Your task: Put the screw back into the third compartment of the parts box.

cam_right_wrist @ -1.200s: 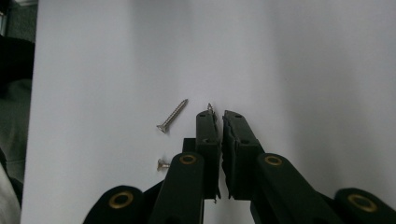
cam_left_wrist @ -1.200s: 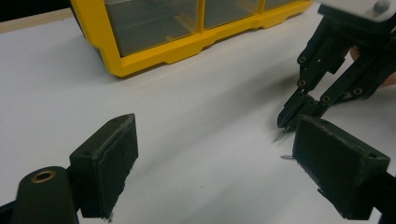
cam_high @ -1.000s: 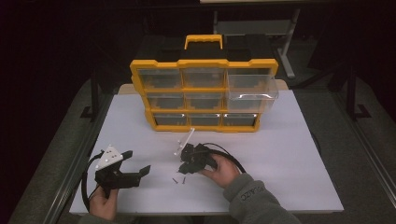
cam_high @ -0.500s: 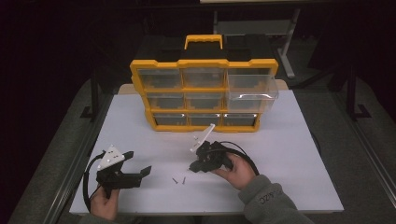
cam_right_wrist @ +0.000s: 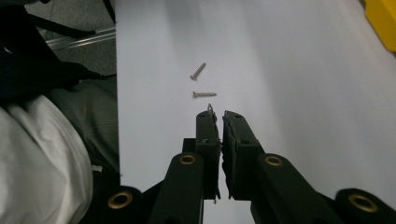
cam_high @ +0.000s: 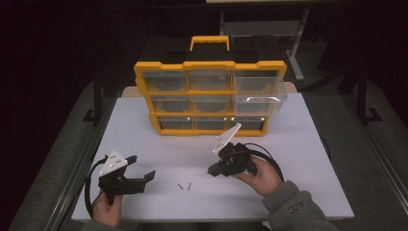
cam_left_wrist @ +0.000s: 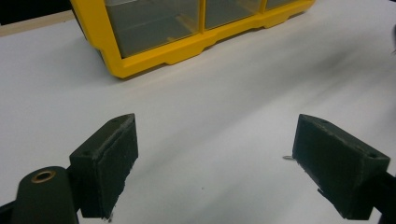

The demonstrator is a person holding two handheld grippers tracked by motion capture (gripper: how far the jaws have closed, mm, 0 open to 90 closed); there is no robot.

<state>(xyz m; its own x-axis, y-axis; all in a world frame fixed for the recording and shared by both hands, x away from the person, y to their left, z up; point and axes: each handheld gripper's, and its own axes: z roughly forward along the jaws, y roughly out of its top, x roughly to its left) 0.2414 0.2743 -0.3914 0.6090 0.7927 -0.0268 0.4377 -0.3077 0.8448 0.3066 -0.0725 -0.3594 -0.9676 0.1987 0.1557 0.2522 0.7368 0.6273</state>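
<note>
While the right gripper (cam_right_wrist: 219, 114) pinches a tiny screw (cam_right_wrist: 211, 108) at frame centre, its fingers closed, the left gripper (cam_left_wrist: 215, 154) waits open; next, carry it to the open drawer (cam_high: 260, 90).

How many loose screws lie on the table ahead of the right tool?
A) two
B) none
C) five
A: two screws lie side by side on the white table, just beyond the tips of the right tool, whose jaws are nearly closed.

Dark room, grey floor (cam_high: 370, 159)
</note>
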